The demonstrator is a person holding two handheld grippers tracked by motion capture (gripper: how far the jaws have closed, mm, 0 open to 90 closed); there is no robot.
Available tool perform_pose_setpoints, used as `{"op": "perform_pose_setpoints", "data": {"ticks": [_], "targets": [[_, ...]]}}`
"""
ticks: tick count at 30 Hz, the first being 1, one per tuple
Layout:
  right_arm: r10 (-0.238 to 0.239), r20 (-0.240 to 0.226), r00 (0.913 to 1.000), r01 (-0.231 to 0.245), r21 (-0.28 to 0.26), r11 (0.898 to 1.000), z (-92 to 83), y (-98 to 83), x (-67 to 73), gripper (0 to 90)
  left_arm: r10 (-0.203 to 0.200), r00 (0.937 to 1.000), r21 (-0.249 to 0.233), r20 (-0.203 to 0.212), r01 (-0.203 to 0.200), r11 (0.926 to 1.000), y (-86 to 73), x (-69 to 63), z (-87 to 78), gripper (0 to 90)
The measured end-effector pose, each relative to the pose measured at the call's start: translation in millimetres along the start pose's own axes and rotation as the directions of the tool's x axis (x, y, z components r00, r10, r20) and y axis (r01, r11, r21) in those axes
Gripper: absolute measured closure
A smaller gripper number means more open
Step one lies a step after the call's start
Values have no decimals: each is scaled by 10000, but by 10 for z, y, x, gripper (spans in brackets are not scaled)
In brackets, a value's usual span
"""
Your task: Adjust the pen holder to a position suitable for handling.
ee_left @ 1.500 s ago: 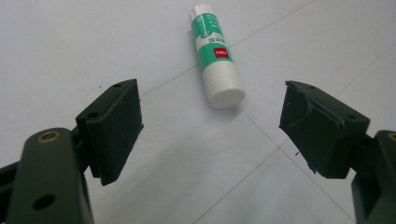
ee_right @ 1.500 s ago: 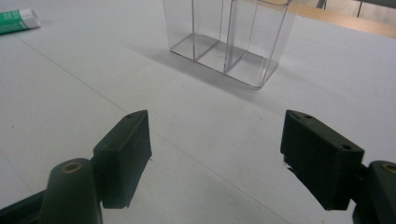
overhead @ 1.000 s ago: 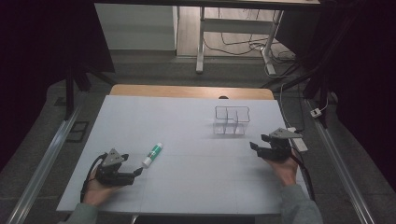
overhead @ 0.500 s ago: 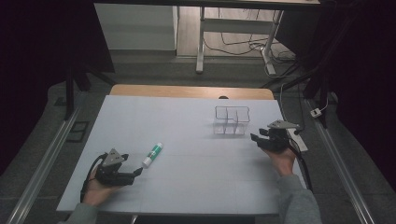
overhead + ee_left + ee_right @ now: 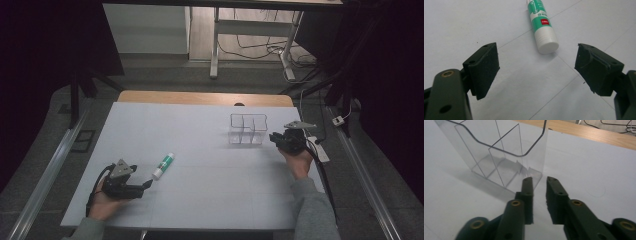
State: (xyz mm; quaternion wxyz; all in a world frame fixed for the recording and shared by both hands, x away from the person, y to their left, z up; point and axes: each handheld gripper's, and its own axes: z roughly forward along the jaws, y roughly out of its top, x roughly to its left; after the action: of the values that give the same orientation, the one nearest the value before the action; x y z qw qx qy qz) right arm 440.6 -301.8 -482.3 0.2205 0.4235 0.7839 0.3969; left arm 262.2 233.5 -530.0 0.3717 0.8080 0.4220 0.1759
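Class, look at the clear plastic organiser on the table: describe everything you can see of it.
The clear organiser is a see-through, hard-looking plastic box, open at the top, split by thin inner walls into compartments that look empty. Its front wall dips in a curve. It stands upright on the white table, toward the far right. The right gripper points at its near corner, jaws nearly closed; contact cannot be told.

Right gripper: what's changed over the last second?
The right gripper slid toward the clear divided organizer, and its fingers have just been closing, a narrow gap left, nothing between them. The left gripper, open, and the glue stick stayed put.
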Motion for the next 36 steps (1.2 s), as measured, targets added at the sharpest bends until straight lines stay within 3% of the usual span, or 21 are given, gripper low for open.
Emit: {"op": "perform_pose_setpoints", "data": {"ticks": [6, 9, 14, 19, 28, 31, 33, 36], "targets": [[-78, 145, 9999, 76, 121, 9999, 100, 26, -53, 893, -11, 10000, -75, -18, 11, 10000, 2, 0, -4, 192], [-279, 234, 9993, 276, 144, 9995, 113, 60, -58, 894, -15, 10000, -37, 4, 15, 10000, 1, 7, -1, 191], [-70, 119, 9999, 70, -29, 10000, 150, 82, -85, 894, -16, 10000, 13, -2, 16, 10000, 1, 4, 6, 190], [-310, 122, 9994, 309, 88, 9995, 201, 77, -64, 894, -23, 10000, 31, -5, 23, 10000, 0, 8, 9, 190], [-248, -11, 9997, 248, 17, 9997, 285, 66, -60, 894, -3, 10000, 97, 8, 3, 10000, 1, 9, 20, 188], [-439, -2, 9990, 439, 204, 9988, 300, 129, -55, 894, -6, 10000, 113, 7, 6, 9999, 1, 8, 22, 187], [-819, 228, 9964, 811, 354, 9961, 314, 170, -14, 894, -2, 10000, 114, -6, 2, 9999, 1, 10, 21, 187], [-676, 171, 9976, 669, 389, 9970, 317, 172, -17, 894, -9, 10000, 118, -11, 10, 9999, 0, 13, 22, 187]]}}
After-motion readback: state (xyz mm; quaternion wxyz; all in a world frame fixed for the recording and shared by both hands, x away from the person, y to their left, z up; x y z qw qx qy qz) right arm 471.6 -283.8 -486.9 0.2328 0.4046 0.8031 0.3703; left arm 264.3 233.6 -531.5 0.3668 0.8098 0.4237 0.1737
